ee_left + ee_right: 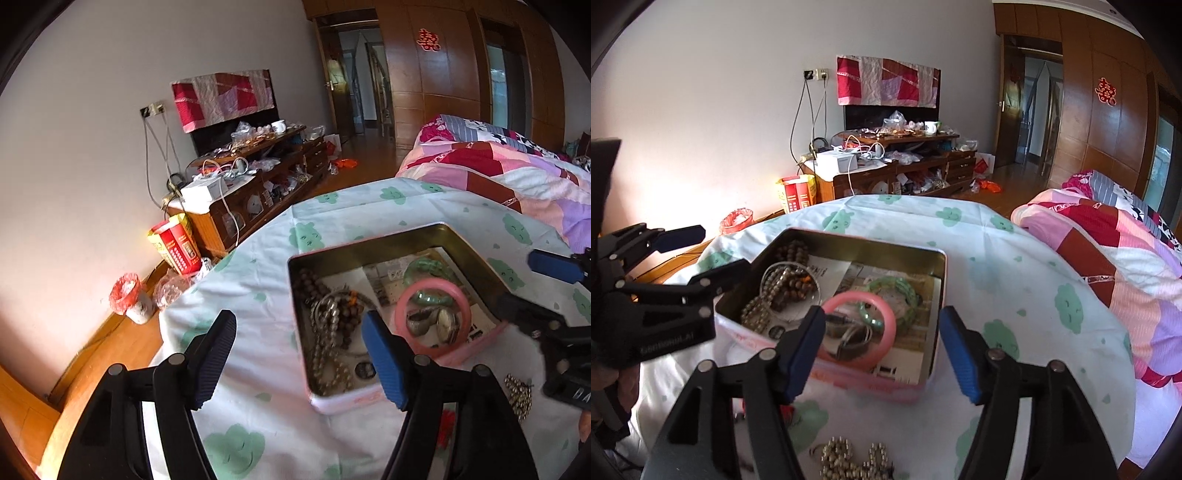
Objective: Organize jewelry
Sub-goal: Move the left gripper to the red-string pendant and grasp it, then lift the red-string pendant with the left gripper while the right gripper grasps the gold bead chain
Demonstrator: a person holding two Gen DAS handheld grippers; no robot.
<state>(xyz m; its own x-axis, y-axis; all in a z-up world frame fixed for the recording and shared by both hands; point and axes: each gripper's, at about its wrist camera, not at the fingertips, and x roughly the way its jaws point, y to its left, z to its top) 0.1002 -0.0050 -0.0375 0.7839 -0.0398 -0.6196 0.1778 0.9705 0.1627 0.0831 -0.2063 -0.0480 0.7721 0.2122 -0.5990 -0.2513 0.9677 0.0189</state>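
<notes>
Our pink tin (pixel 827 373) of bracelets sits on the cloud-print desk (pixel 1015 258) beside the patchwork bed (pixel 1126 258); silver beads (pixel 849 458) lie outside it. Left gripper (pixel 299 358) and right gripper (pixel 882 350) fingers spread, empty.

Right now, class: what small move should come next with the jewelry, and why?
Probably lower the right hand-held gripper, open and empty, onto the metal bead strand lying on the cloth in front of the tin, since other jewelry is already inside.

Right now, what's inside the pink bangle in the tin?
Within the pink plastic bangle, in the rectangular pink-sided metal tin, lie silver metal bracelets and part of a green jade bangle. Printed paper lines the tin; anything under it is hidden.
</notes>
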